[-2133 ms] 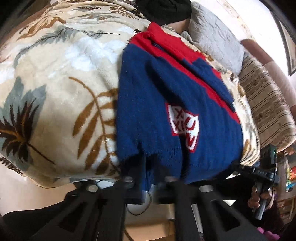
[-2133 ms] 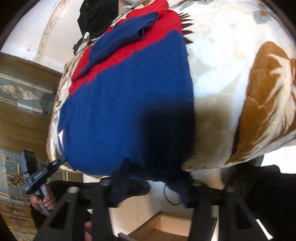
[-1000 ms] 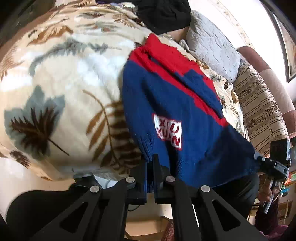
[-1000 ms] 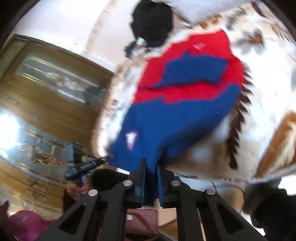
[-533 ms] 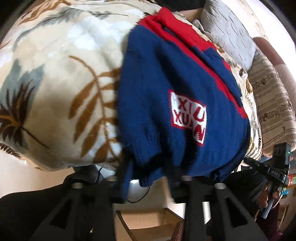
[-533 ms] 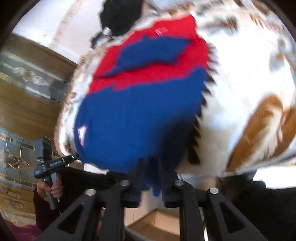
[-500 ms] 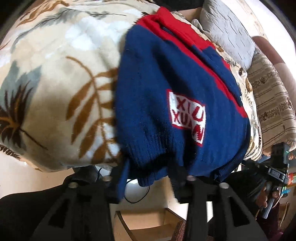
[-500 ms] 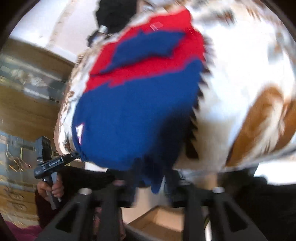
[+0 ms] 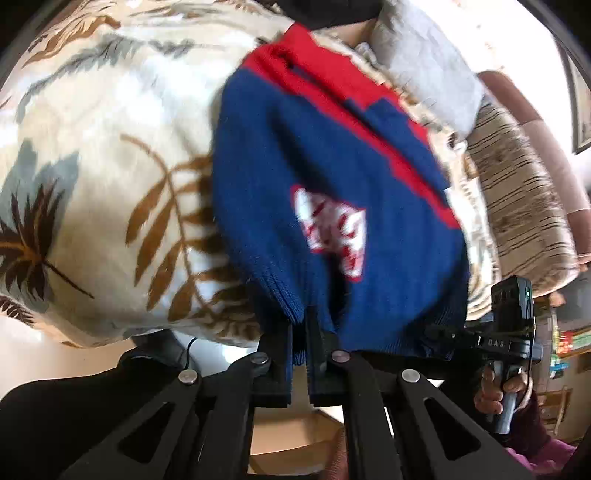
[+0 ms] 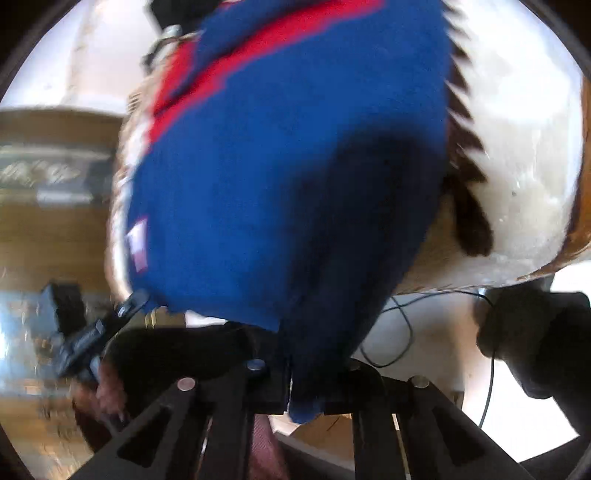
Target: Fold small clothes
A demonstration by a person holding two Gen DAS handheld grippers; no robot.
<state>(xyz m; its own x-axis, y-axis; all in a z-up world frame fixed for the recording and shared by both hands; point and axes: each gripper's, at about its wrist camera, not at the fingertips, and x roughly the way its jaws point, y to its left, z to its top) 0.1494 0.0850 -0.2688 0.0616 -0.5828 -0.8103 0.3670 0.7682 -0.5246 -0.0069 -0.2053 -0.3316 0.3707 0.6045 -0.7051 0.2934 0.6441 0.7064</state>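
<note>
A small navy and red knitted sweater (image 9: pixel 332 173) with a white and red patch lies on a leaf-print blanket (image 9: pixel 103 140), sleeve folded across the red top. My left gripper (image 9: pixel 299 332) is shut on its ribbed hem at the near left corner. My right gripper (image 10: pixel 306 365) is shut on the hem at the other near corner of the sweater (image 10: pixel 280 173). The right gripper also shows in the left wrist view (image 9: pixel 443 338), and the left one in the right wrist view (image 10: pixel 136 301). Both frames are blurred by motion.
A grey pillow (image 9: pixel 424 70) and a striped cushion (image 9: pixel 524 206) lie at the far right of the bed. A black garment (image 9: pixel 332 11) sits at the head. A wooden cabinet (image 10: pixel 48 177) stands to the left. A cable (image 10: pixel 402 332) hangs below the blanket edge.
Half a second ago both grippers stood open around the hem; now both have shut on it and lift the hem edge off the blanket.
</note>
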